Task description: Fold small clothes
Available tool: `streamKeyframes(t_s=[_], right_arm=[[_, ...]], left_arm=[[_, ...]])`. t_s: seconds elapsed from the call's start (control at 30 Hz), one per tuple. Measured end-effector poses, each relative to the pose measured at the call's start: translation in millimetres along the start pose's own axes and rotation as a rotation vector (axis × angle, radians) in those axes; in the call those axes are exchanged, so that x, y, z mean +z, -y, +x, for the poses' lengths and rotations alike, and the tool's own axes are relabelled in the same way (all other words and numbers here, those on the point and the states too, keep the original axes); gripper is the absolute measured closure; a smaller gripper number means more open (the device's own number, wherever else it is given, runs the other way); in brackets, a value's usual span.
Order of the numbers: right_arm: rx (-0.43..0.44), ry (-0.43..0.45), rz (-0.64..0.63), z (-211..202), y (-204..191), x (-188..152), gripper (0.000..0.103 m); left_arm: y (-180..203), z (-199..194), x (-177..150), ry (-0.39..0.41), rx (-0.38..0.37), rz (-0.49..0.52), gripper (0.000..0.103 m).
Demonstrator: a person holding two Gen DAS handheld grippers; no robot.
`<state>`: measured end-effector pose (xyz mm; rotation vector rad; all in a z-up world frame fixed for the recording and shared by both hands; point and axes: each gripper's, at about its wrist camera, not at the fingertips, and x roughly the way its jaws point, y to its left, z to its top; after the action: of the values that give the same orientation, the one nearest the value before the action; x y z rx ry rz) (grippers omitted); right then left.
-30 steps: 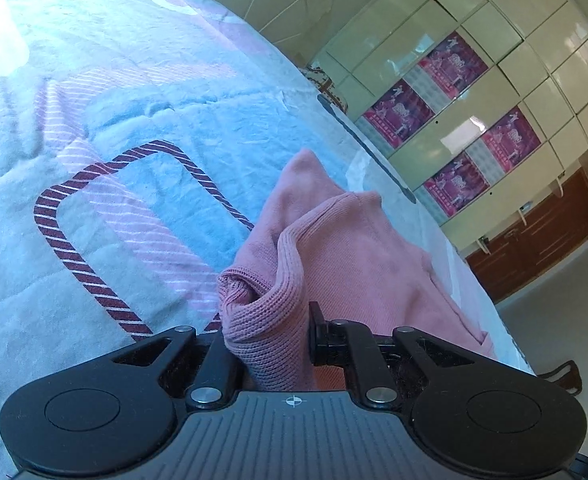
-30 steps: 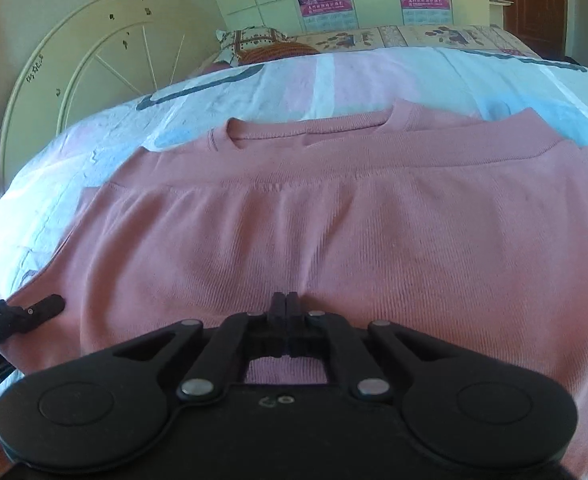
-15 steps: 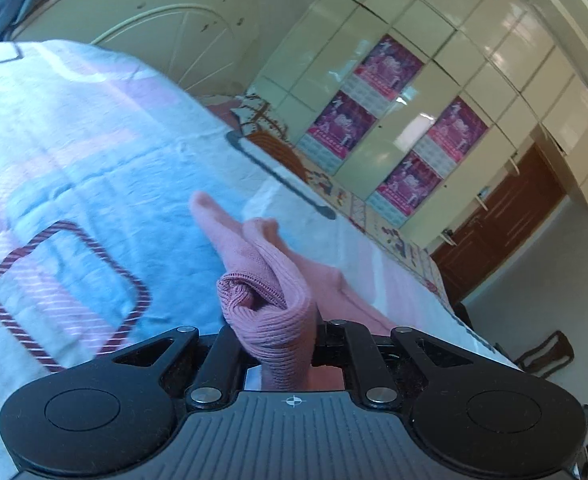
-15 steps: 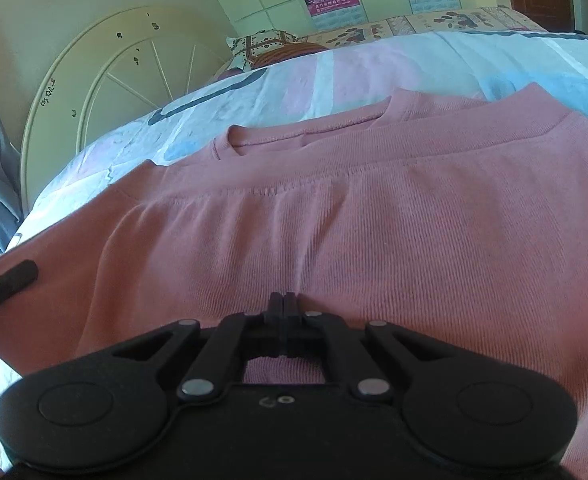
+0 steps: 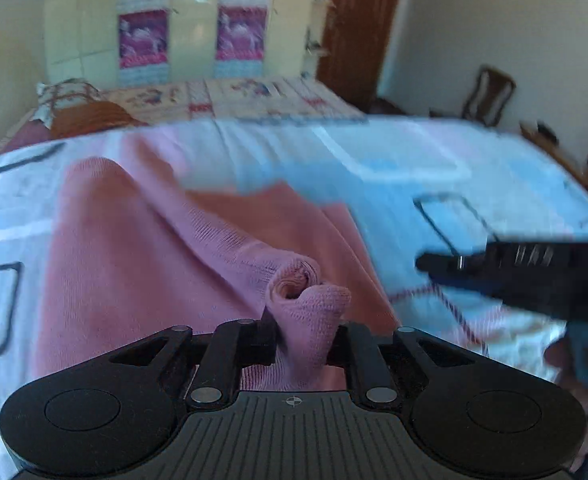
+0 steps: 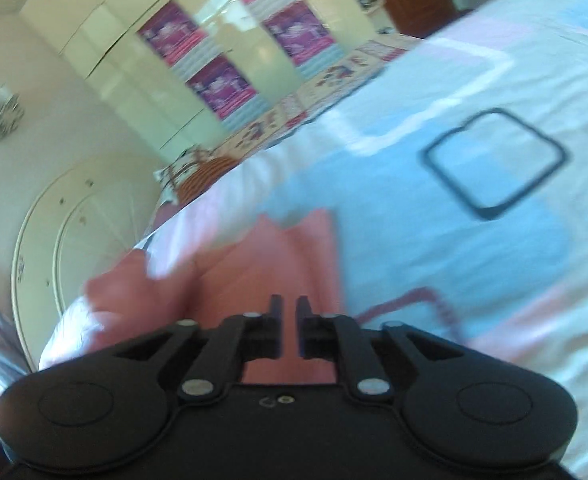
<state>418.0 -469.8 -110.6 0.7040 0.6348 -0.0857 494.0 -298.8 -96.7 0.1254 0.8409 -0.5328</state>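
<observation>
Bedspread [image 5: 394, 168] carrying a half-folded pink sweater [image 5: 126, 248], one bunched end lifted.

The sweater is lying across the quilt, its long axis running from the far left toward the left gripper [image 5: 300, 340], which is clamping a rolled wad of knit between its fingers — clearly the nearer tool. The right gripper [image 6: 290, 332] is hanging just above the garment's near edge, jaws slightly parted and holding nothing — the cloth is lying ahead and leftward.

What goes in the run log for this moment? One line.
left gripper: shut on pink sweater | right gripper: open, holding nothing | sweater partly lifted over bedspread | views blurred
</observation>
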Motion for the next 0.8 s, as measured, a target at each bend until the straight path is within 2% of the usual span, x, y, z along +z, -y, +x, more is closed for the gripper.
streamKeyframes(t_s=[0.03,0.07,0.1,0.13,0.23,0.3,0.37,0.47,0.57,0.67,0.8], right_arm=[[-0.008,0.012,0.014,-6.5,10.8,4.4,0.065],[-0.012,0.025,0.02,-13.0,20.4,7.9,0.063],[-0.002,0.027,0.019,-17.8,26.2,10.7,0.062],[0.021,0.026,0.02,-20.7,31.0,11.4,0.062],[0.106,-0.026,-0.001,-11.0,25.5,11.0,0.062],[0.156,-0.077,-0.03,4.3,11.9,7.7,0.062],[0.188,-0.137,-0.056,23.3,-2.6,2.0,0.061],[0.185,-0.217,-0.084,51.1,-16.6,-7.7,0.06],[0.177,-0.282,-0.119,63.9,-26.2,-15.6,0.06],[0.187,-0.346,-0.182,66.2,-40.9,-22.2,0.062],[0.131,-0.404,-0.252,68.5,-55.1,-28.3,0.063]], left_arm=[[15.1,-0.1,-3.2,-0.017,-0.04,0.02,0.071],[23.6,-10.5,-7.2,0.018,-0.088,0.015,0.061],[26.3,-23.6,-9.5,0.054,-0.107,0.0,0.047],[24.2,-35.3,-10.0,0.072,-0.095,-0.015,0.042],[-11.3,-67.9,-10.3,0.132,-0.047,-0.102,0.041],[-50.0,-76.0,-14.6,0.168,0.052,-0.16,0.04],[-92.2,-71.2,-19.6,0.145,0.154,-0.195,0.04],[-138.0,-54.1,-34.7,0.087,0.237,-0.246,0.04],[-154.3,-39.7,-51.2,0.051,0.223,-0.277,0.04],[-151.7,-32.9,-61.0,0.06,0.213,-0.294,0.038],[-150.4,-20.6,-47.3,0.081,0.181,-0.318,0.038]])
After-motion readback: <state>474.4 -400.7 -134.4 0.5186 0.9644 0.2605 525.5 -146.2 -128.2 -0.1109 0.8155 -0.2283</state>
